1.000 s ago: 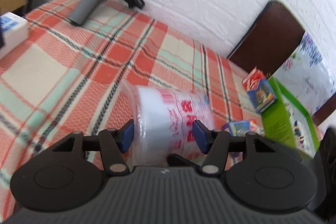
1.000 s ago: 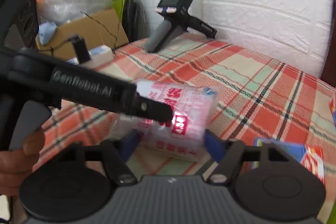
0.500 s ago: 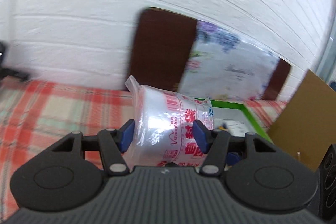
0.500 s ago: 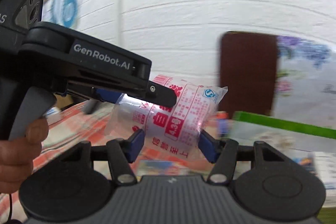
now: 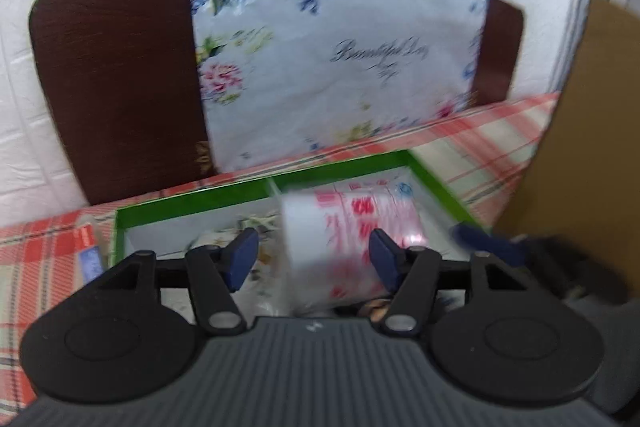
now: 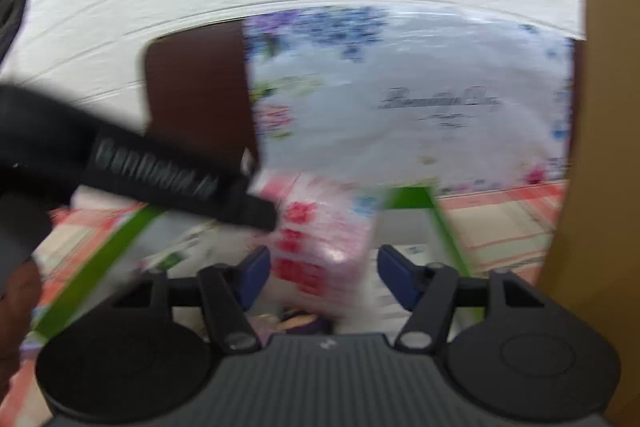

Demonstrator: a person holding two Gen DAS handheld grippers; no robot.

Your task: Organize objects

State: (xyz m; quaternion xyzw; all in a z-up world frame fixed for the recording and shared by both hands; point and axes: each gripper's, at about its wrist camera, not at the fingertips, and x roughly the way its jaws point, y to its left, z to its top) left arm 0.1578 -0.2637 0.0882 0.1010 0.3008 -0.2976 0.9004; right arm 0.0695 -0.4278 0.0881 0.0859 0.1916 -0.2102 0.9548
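Observation:
A clear plastic bag with red print (image 5: 352,231) is blurred between my left gripper's (image 5: 314,257) blue pads, over the right compartment of the green-rimmed box (image 5: 180,203). The left pad stands apart from the bag, so the jaws look open. In the right wrist view the same bag (image 6: 320,247) sits between my right gripper's (image 6: 324,269) pads, which also stand apart from it. The left gripper's black body (image 6: 152,179) crosses that view just above the bag.
A dark wooden chair back (image 5: 120,91) draped with a floral plastic bag (image 5: 340,67) stands behind the box against the white brick wall. A brown cardboard box (image 5: 592,131) rises at the right. The plaid tablecloth (image 5: 36,251) carries small card packs at the left.
Both grippers swung right from the table's middle to above the green box. The bag, gripped by the left before, now sits lower in the box with both sets of pads spread wider.

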